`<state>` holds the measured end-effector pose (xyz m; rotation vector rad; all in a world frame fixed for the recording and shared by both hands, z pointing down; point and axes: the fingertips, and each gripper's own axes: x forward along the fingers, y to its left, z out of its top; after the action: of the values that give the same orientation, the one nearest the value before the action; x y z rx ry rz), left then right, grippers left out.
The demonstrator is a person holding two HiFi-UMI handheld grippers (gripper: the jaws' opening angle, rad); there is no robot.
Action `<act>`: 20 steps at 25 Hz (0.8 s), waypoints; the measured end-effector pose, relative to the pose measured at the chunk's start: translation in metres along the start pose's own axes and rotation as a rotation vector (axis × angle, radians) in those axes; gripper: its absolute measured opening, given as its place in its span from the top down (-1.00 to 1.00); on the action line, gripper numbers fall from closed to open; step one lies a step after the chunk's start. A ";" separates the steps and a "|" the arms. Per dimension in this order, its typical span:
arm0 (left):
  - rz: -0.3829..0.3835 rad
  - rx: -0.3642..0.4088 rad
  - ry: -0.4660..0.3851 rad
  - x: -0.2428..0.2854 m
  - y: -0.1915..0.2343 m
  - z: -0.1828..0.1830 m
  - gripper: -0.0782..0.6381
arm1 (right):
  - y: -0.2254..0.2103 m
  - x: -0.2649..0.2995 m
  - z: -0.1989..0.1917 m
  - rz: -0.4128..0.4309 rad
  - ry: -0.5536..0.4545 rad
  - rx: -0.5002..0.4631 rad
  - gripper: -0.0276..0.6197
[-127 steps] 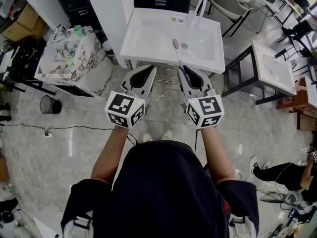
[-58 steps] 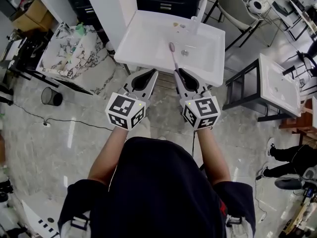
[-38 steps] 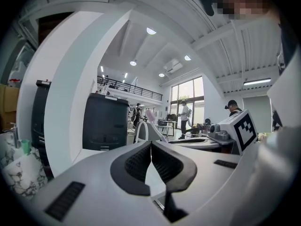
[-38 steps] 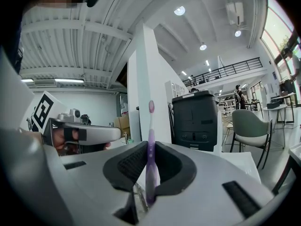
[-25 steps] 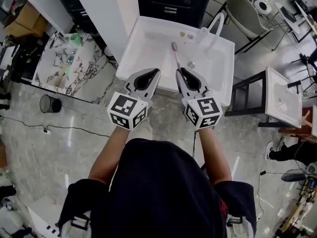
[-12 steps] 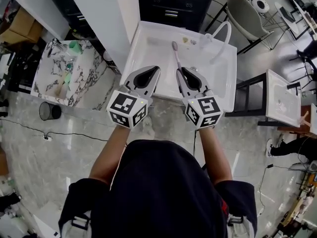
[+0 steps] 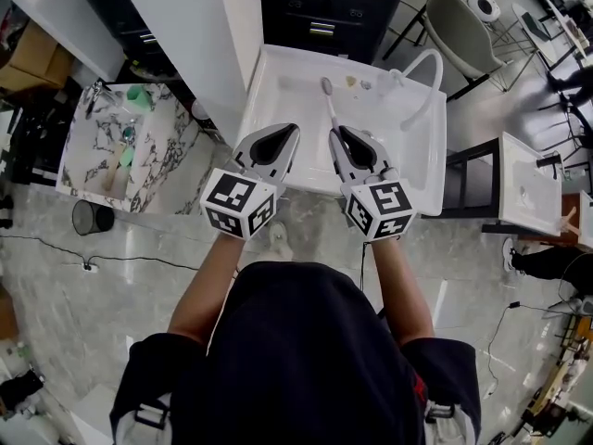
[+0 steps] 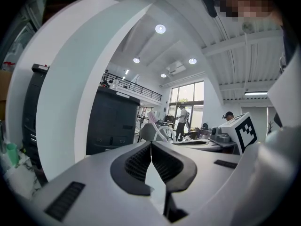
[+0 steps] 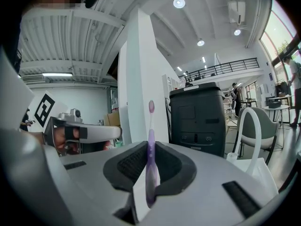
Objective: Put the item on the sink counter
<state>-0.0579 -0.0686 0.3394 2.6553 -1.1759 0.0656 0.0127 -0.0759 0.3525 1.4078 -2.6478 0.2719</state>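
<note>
The step in hand looks like the carry: the toothbrush [image 7: 328, 105] is in the air above the white sink [image 7: 429, 179] and has not been set down. The right gripper [image 7: 339, 137] is clenched on the lower handle. In the right gripper view the purple handle [image 9: 150, 149] sits pinched between the two dark pads, and the rest sticks out ahead of the jaws. From the head view the bristle end points away from the person and hangs over the basin, just short of the far rim, where a few small things lie near the curved white faucet [image 7: 424, 80]. The left gripper [image 7: 280, 135] is empty, its jaws closed together with nothing between them [image 8: 151, 146]. It sits just to the left of the right one, over the near left part of the sink. As a judgement, the next move calls for choosing a flat stretch of the rim rather than the sloping bowl. The brush would then be lowered until the handle lies along that stretch, and the jaws eased apart so it does not roll into the basin. Both forearms reach forward from the body, side by side. Both grippers are held close to level, tipped slightly down and pointing toward the far side.
</note>
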 end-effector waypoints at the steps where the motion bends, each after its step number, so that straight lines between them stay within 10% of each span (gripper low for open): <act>1: -0.003 -0.001 0.002 0.001 0.003 0.000 0.74 | 0.000 0.003 0.000 -0.003 0.000 0.001 0.71; 20: -0.033 -0.020 0.010 0.003 0.040 -0.003 0.74 | 0.005 0.036 -0.005 -0.040 0.011 0.012 0.71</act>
<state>-0.0855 -0.0963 0.3502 2.6530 -1.1240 0.0619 -0.0113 -0.1011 0.3636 1.4572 -2.6106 0.2909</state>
